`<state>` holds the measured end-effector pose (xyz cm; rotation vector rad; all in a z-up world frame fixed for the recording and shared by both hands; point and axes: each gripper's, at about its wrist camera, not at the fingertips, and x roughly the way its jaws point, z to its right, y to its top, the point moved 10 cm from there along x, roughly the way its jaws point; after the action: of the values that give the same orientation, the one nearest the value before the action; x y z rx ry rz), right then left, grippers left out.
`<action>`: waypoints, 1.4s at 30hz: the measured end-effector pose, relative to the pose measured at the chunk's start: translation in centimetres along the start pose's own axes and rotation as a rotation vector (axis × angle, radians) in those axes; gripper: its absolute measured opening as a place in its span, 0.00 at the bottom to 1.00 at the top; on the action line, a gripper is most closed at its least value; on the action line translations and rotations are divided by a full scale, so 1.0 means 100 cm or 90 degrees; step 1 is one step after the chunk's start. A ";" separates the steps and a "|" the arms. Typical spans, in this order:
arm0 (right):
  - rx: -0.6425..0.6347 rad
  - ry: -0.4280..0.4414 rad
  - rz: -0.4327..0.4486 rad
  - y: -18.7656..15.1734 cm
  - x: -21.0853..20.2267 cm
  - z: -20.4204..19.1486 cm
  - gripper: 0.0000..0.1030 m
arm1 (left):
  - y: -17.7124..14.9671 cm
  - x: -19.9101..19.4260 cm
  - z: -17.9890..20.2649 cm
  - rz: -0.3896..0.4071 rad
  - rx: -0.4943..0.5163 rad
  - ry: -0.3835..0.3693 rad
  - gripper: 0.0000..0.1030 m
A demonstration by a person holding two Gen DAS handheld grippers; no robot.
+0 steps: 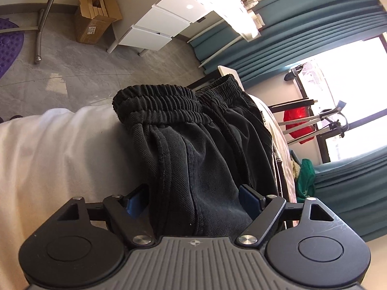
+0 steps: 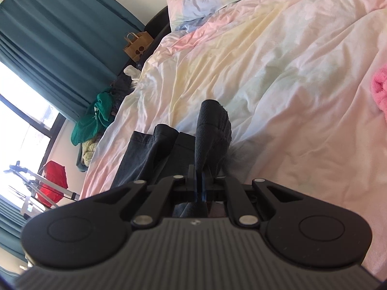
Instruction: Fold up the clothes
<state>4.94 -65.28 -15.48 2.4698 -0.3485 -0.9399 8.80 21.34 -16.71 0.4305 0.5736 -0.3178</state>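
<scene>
A pair of black trousers [image 1: 193, 145] with a ribbed elastic waistband [image 1: 157, 106] lies bunched on the pale bed sheet [image 1: 60, 157]. My left gripper [image 1: 193, 200] has its blue-padded jaws wide apart, one on each side of the black cloth, not pinching it. In the right wrist view, my right gripper [image 2: 199, 181] is shut on a fold of the same black trousers [image 2: 210, 133], which rises above the jaws. The rest of the cloth [image 2: 150, 154] lies on the pastel bedspread [image 2: 278, 72].
A white drawer unit [image 1: 159, 26], a cardboard box [image 1: 94, 17] and teal curtains [image 1: 302, 31] stand beyond the bed. A green garment pile [image 2: 94, 118] and a paper bag [image 2: 137, 44] lie beside the bed. A pink item [image 2: 379, 89] sits at the right.
</scene>
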 end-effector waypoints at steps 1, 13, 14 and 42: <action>-0.011 -0.001 0.002 0.001 0.002 -0.002 0.07 | 0.001 0.000 0.001 0.004 0.008 0.000 0.70; -0.033 -0.006 0.031 0.008 -0.012 -0.005 0.06 | 0.012 -0.021 0.027 0.072 0.073 -0.038 0.11; -0.037 -0.004 0.034 0.009 -0.015 -0.006 0.06 | 0.013 -0.027 0.031 0.083 0.072 -0.044 0.11; -0.265 -0.077 0.130 0.074 0.153 -0.202 0.03 | 0.142 0.200 0.239 0.185 0.215 0.083 0.10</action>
<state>29.29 -70.74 -7.03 1.9681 -0.3918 -0.9655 41.29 18.89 -6.01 0.8565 0.5765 -0.1072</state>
